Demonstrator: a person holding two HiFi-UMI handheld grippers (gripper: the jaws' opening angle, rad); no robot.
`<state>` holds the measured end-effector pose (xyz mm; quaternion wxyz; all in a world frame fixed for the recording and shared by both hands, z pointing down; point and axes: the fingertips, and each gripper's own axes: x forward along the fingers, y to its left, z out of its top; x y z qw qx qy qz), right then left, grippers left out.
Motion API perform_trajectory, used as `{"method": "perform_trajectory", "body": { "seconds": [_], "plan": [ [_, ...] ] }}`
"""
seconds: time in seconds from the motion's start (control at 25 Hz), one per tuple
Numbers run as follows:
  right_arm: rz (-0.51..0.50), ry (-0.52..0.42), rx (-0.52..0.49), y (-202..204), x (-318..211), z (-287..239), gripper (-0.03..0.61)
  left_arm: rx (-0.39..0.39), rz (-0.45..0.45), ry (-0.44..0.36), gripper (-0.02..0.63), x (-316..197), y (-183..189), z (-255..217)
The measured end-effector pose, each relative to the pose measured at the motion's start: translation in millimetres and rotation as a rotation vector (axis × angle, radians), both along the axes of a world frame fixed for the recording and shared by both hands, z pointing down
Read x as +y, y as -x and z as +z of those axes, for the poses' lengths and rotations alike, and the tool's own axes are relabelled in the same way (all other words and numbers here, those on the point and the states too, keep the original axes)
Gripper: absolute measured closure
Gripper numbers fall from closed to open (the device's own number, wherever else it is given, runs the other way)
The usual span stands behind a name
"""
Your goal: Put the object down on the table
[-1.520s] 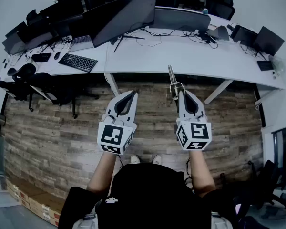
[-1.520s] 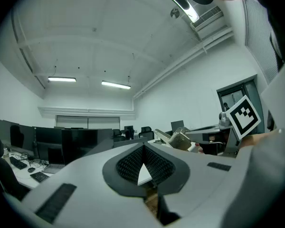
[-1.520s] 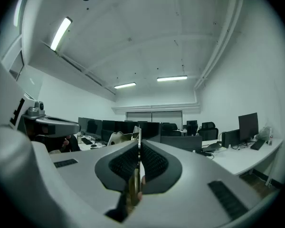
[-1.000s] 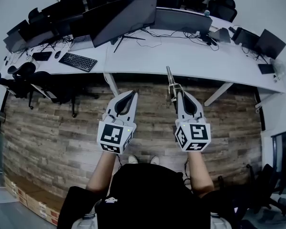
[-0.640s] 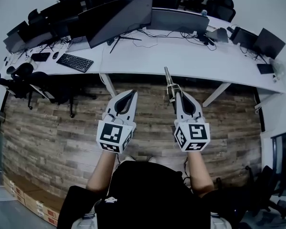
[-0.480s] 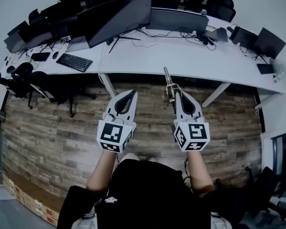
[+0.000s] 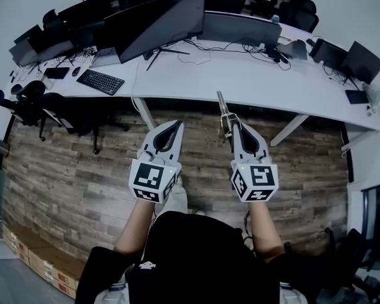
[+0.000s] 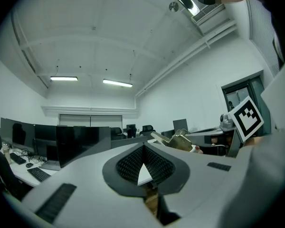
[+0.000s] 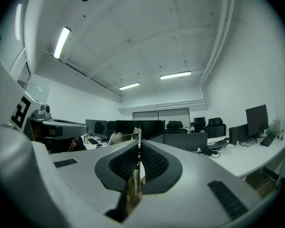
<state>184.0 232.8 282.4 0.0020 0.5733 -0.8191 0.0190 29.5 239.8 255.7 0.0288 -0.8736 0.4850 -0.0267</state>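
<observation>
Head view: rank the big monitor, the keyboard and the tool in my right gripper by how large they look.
1. big monitor
2. keyboard
3. metal tool in the right gripper: thin, smallest, though nearest the camera.

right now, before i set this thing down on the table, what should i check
1. Grip: ok. The right gripper is shut on the metal object.
2. Left gripper out of the way: ok. It is shut, empty and apart from the object.
3. Landing spot: ok. The white table is bare straight ahead; cables lie farther back.
4. Object over the table: not ok. In the head view only its tip reaches the near edge.
5. Height above the tabletop: cannot tell.
</observation>
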Motion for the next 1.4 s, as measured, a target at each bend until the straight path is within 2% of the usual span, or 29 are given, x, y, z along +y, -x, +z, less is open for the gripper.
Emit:
{"method": "perform_trajectory", "body": {
  "seconds": [0.64,1.04,1.4],
  "plan": [
    [-0.002,0.027,0.023,7,-69,15,0.552,0.004,0.0,0.026,0.6,-76,5,14],
    [0.005,0.046,0.026,23,-153,18,0.552,0.013,0.002,0.048,0.6,-162,23,19],
    [0.007,0.068,0.039,57,-232,14,0.552,0.015,0.014,0.072,0.6,-242,54,17]
  ]
}}
